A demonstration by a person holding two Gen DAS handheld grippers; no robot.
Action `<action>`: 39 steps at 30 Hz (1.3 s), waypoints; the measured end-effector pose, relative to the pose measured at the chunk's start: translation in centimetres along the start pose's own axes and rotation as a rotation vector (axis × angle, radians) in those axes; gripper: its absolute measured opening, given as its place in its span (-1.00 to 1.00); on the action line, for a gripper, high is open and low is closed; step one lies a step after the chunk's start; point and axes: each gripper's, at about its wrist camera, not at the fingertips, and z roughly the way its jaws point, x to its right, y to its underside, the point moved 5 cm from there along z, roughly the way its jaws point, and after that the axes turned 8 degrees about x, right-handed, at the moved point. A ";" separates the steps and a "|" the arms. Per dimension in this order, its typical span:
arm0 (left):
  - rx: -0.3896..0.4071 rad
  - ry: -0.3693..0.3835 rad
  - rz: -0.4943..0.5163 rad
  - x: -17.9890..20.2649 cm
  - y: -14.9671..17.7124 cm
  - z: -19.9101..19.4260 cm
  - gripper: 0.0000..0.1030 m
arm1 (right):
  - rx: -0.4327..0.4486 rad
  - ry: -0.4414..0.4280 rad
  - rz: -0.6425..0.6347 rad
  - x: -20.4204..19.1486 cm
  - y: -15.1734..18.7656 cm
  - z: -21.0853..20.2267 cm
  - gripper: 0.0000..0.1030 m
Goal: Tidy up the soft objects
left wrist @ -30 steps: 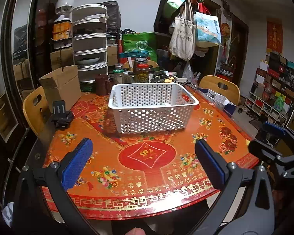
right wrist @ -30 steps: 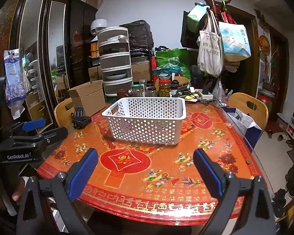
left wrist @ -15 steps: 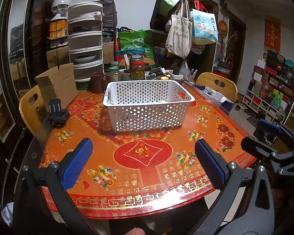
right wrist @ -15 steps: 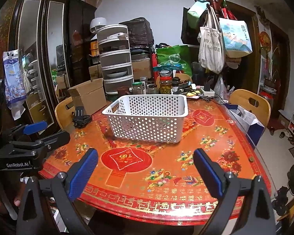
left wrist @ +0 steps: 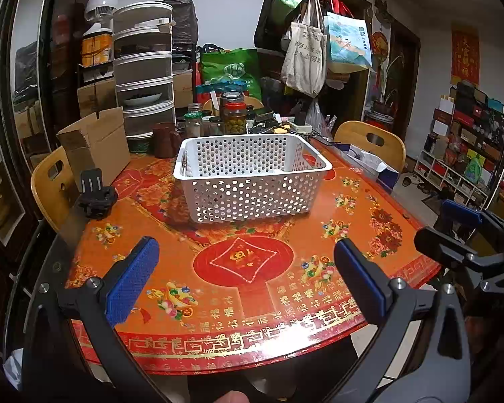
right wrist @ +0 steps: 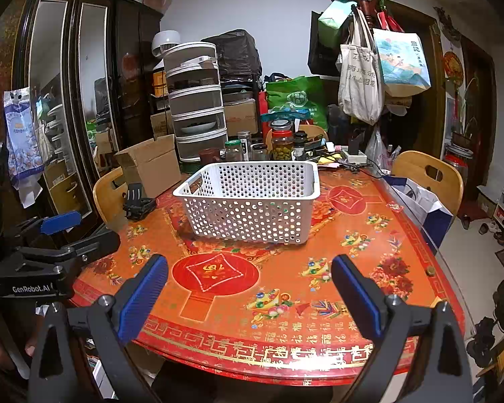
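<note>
Now | left tongs (left wrist: 247, 278) wide apart, empty | right tongs (right wrist: 250, 288) wide apart, empty

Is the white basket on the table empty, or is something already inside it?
The basket looks empty: its bare floor shows in the left view, and only light and tablecloth colours show through the wall holes. The near corner of the floor is hidden.

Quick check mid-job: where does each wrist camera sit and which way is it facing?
Left wrist: on the left gripper, facing across the table at the white basket; right gripper's tip at right edge.
Right wrist: on the right gripper, same heading; left gripper at left edge.
Shared: basket, table, cardboard box, both grippers open.
</note>
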 end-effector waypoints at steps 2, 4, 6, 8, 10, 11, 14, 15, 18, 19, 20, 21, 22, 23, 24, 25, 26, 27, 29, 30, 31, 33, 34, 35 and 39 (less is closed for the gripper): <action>-0.002 0.003 0.002 0.0 0.0 0.0 1.00 | 0.000 0.000 0.000 0.0 0.0 0.0 0.90; -0.002 0.003 0.002 0.0 0.0 0.0 1.00 | -0.001 0.000 -0.002 0.0 0.1 0.0 0.90; -0.002 0.003 0.002 0.0 0.0 0.0 1.00 | -0.002 0.001 -0.001 0.0 0.0 0.0 0.90; -0.002 0.003 0.002 0.0 0.0 0.0 1.00 | -0.002 0.000 -0.002 -0.1 0.0 -0.1 0.90; -0.002 0.003 0.002 0.0 0.1 0.1 1.00 | -0.002 0.000 -0.002 -0.1 0.0 -0.1 0.90; -0.002 0.003 0.003 0.0 0.0 0.0 1.00 | -0.002 0.001 -0.003 -0.1 0.0 -0.1 0.90; -0.003 0.005 0.002 0.0 0.0 0.0 1.00 | -0.004 0.001 -0.005 -0.1 0.1 -0.1 0.90; -0.003 0.006 0.001 0.0 0.1 0.0 1.00 | -0.004 0.000 -0.005 -0.1 0.1 -0.1 0.90; -0.007 0.008 0.001 0.0 0.3 0.2 1.00 | -0.003 0.000 -0.004 -0.1 0.1 -0.1 0.90; -0.008 0.008 0.002 0.0 0.4 0.2 1.00 | -0.003 0.001 -0.003 -0.1 0.1 -0.1 0.90; -0.009 0.008 0.003 0.0 0.4 0.3 1.00 | -0.004 -0.001 -0.004 -0.1 0.1 -0.1 0.90; -0.010 0.008 0.002 0.0 0.4 0.3 1.00 | -0.004 0.000 -0.004 -0.1 0.1 -0.1 0.90; -0.009 0.008 0.002 0.1 0.4 0.3 1.00 | -0.004 0.000 -0.004 0.0 0.1 -0.1 0.90; -0.009 0.010 0.002 0.1 0.5 0.3 1.00 | -0.005 0.000 -0.004 -0.1 0.1 -0.1 0.90; -0.009 0.008 0.002 0.1 0.5 0.3 1.00 | -0.005 -0.001 -0.004 -0.1 0.1 -0.1 0.90; -0.009 0.008 0.002 0.1 0.5 0.3 1.00 | -0.006 -0.002 -0.005 -0.1 0.1 -0.1 0.90; -0.009 0.009 0.002 0.1 0.4 0.3 1.00 | -0.007 -0.003 -0.007 -0.1 0.2 -0.1 0.90; -0.010 0.009 0.002 0.1 0.5 0.3 1.00 | -0.008 -0.003 -0.009 -0.1 0.2 -0.1 0.90; -0.010 0.007 0.005 0.1 0.6 0.4 1.00 | -0.010 -0.005 -0.011 -0.1 0.3 0.0 0.90; -0.010 0.009 0.004 0.1 0.6 0.4 1.00 | -0.011 -0.005 -0.012 -0.1 0.2 0.0 0.90; -0.012 0.012 0.004 0.1 0.7 0.5 1.00 | -0.011 -0.006 -0.012 -0.1 0.2 0.0 0.90; -0.015 0.018 0.002 0.2 0.8 0.5 1.00 | -0.010 -0.005 -0.013 -0.1 0.3 0.0 0.90; -0.017 0.019 0.002 0.2 0.9 0.6 1.00 | -0.011 -0.005 -0.012 -0.1 0.2 0.0 0.90; -0.018 0.020 0.002 0.1 1.0 0.7 1.00 | -0.011 -0.005 -0.012 -0.1 0.2 0.0 0.90; -0.024 0.028 -0.003 0.0 1.1 0.8 1.00 | -0.011 -0.006 -0.012 -0.1 0.2 0.0 0.90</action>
